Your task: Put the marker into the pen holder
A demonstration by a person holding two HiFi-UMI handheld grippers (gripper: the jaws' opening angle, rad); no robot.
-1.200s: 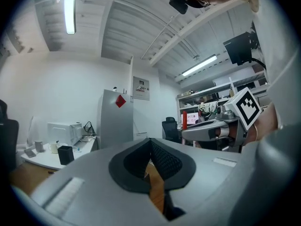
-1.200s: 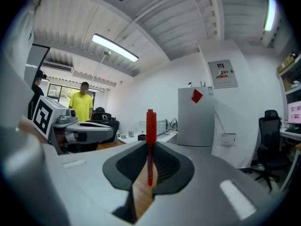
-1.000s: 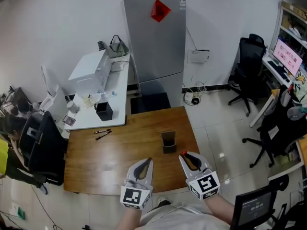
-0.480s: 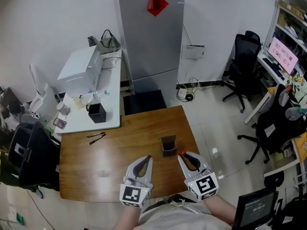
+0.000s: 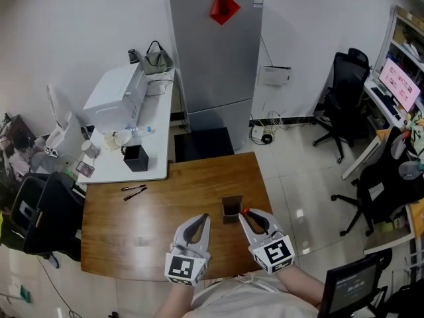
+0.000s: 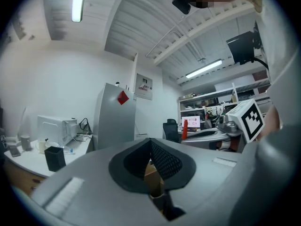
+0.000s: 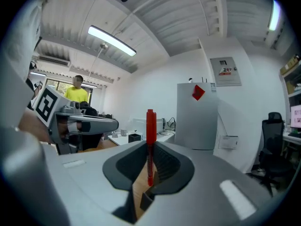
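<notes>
Leftward is where the right tongs (image 5: 248, 217) have gone since the earlier frame, so the marker (image 5: 246, 211) now sits just beside the right side of the pen holder (image 5: 231, 207) instead of standing off from it. That marker is red and clamped between the pads of the right tongs. In the right gripper view it stands upright, its capped end poking out past the tips. It is outside the holder, not in it.

The pen holder is a small dark open box standing on the wooden counter (image 5: 146, 224), close to the counter's right edge. The left tongs (image 5: 199, 224) hover just to the holder's left, over the near part of the counter. Their jaws are drawn together with nothing between them. The holder thus sits just ahead of the two tongs, with the right one nearer.

Two pens (image 5: 134, 191) lie well away at the far left of the counter. Bare wood stretches between them and the holder. Beyond the counter's far left corner stands a white counter (image 5: 152, 171) with a black box (image 5: 136, 158) and a white machine (image 5: 119, 98) on it. A grey fridge (image 5: 215, 58) stands behind the counter against the wall. Right of the counter is open tiled floor (image 5: 298, 177), with office chairs (image 5: 344, 91) farther off.
</notes>
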